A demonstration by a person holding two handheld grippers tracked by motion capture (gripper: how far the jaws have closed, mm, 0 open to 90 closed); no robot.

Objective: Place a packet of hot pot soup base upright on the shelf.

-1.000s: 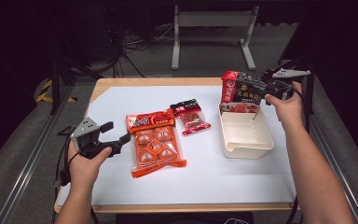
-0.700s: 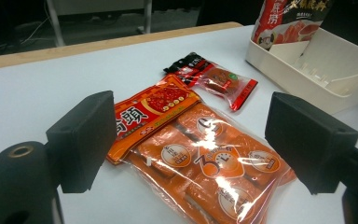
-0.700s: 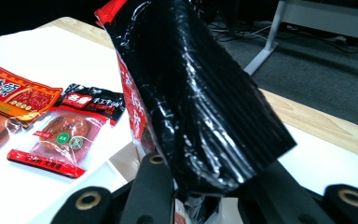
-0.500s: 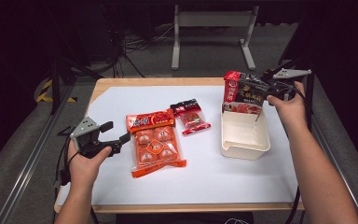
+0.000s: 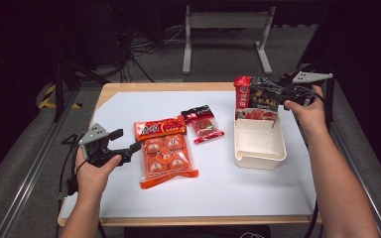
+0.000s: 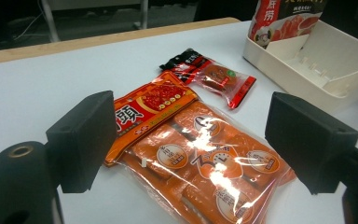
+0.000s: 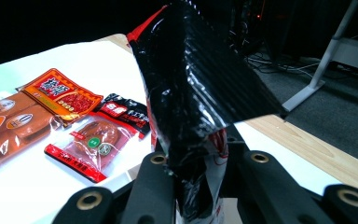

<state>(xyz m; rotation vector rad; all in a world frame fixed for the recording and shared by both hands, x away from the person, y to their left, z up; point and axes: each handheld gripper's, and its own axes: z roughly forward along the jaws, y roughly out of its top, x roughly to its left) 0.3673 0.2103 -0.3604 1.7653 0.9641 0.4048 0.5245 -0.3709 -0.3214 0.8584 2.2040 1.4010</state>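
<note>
Over tray point(image 5: 259, 153): right fingers point(image 7: 200, 186) clamping pouch point(image 5: 258, 98).

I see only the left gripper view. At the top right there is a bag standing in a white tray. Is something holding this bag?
Observer: Yes. The right gripper is shut on the bag, near its upper edge.
Operator: Is the bag fully inside the tray?
Observer: Its lower end is in the far end of the white tray; the top stands above the rim.
Operator: What does the back of the bag look like?
Observer: The right gripper view shows it black and glossy, with a red edge.
Operator: And where is my left gripper?
Observer: The left gripper is open, by the left edge of the big orange packet.
</note>
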